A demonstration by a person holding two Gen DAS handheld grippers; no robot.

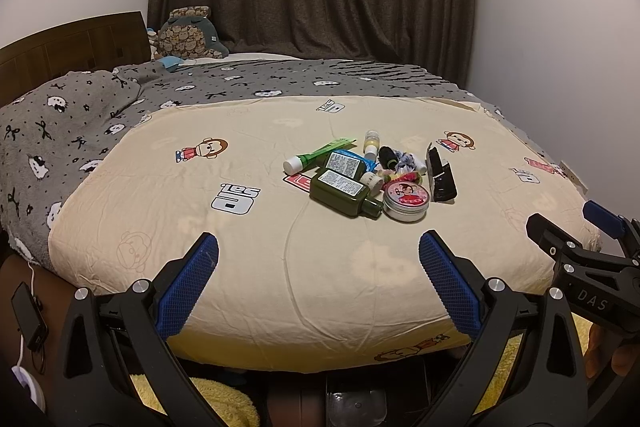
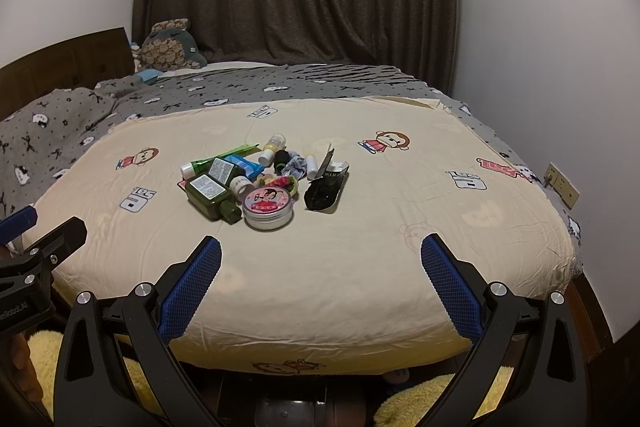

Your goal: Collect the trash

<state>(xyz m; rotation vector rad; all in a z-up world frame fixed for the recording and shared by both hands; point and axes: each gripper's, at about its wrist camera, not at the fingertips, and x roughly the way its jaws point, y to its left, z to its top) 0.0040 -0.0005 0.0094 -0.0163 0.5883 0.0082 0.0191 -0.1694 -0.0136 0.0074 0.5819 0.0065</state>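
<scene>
Both grippers are held at the foot of the bed, well apart from the pile of small items in the middle of the cream sheet (image 1: 280, 267); the left gripper (image 1: 319, 246) and the right gripper (image 2: 321, 247) are each spread wide with nothing between the blue pads. The round tin (image 2: 268, 209) is taken as the landmark. Touching it on its left side lie 2 dark green bottles (image 2: 212, 197), and behind these a green tube (image 2: 218, 157) and a blue packet (image 2: 248, 165) are seen. Behind the tin a small yellow-capped bottle (image 2: 272, 147) and some crumpled scraps (image 2: 294, 165) lie, and just to its right a black opened package (image 2: 326, 187). The items overlap, so, probably, a neighbour can be pushed or dragged when 1 is picked, and the bottles can roll on the soft sheet. No trash bin or bag is visible. The tin and the bottles are closed, so it cannot be told what is inside.
</scene>
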